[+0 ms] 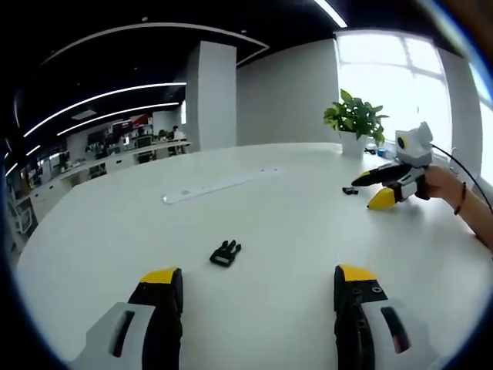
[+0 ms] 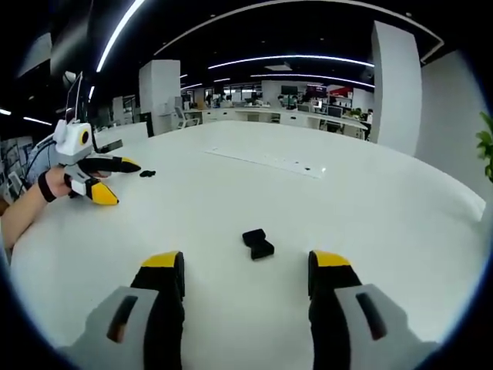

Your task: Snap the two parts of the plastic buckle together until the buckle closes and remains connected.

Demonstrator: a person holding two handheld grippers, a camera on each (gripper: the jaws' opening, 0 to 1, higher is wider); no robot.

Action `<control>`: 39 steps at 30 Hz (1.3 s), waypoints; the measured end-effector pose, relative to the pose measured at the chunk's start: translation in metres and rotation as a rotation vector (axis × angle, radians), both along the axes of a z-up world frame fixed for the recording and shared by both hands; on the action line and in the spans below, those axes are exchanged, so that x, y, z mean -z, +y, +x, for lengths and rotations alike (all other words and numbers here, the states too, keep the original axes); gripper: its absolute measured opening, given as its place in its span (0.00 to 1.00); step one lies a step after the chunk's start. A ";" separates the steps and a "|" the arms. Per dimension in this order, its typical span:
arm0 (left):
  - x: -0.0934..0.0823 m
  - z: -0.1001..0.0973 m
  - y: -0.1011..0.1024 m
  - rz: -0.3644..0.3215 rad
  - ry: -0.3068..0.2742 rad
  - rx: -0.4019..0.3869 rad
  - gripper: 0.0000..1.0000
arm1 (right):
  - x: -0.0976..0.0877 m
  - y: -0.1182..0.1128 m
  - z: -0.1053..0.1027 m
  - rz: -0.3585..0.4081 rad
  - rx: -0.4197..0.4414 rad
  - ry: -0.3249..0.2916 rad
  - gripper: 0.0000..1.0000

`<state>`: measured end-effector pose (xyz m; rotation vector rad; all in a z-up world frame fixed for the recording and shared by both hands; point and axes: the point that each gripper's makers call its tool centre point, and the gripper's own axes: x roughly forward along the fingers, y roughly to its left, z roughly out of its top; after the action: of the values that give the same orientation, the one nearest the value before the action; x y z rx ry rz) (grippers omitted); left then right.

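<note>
A black pronged buckle part (image 1: 225, 253) lies on the white table (image 1: 293, 231), just ahead of my open left gripper (image 1: 258, 275) and slightly left of its middle. The other black buckle part (image 2: 258, 243) lies right in front of my open right gripper (image 2: 246, 260). In the left gripper view the right gripper (image 1: 367, 193) rests far right, held by a hand, with that second part (image 1: 349, 190) at its tips. In the right gripper view the left gripper (image 2: 125, 183) is far left, the pronged part (image 2: 146, 173) just beyond it. Neither gripper holds anything.
A long white strip (image 1: 219, 187) lies across the middle of the table, also visible in the right gripper view (image 2: 269, 162). A potted plant (image 1: 356, 119) stands at the table's far edge by the window. Office desks and a pillar (image 2: 397, 85) are behind.
</note>
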<state>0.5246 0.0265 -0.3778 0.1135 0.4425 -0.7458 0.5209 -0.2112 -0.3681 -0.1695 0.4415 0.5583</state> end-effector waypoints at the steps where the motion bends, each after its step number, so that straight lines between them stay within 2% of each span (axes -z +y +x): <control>1: 0.000 0.000 0.000 -0.001 -0.001 -0.001 0.82 | 0.000 0.001 -0.001 0.001 0.001 -0.001 0.65; 23: 0.000 0.007 -0.004 -0.016 -0.017 -0.001 0.81 | 0.001 0.006 0.001 0.013 -0.006 -0.021 0.63; 27: -0.001 0.007 -0.006 -0.018 -0.019 0.010 0.79 | 0.000 0.010 0.001 0.015 -0.031 -0.028 0.58; 35: -0.001 0.008 -0.008 -0.022 -0.022 0.032 0.75 | -0.002 0.016 -0.003 0.015 -0.037 -0.031 0.58; 39: -0.001 0.009 -0.009 -0.022 -0.022 0.042 0.72 | -0.002 0.019 -0.003 0.016 -0.057 -0.036 0.54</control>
<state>0.5331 0.0172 -0.3767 0.1102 0.4117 -0.7898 0.5178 -0.1926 -0.3663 -0.1766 0.3981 0.6140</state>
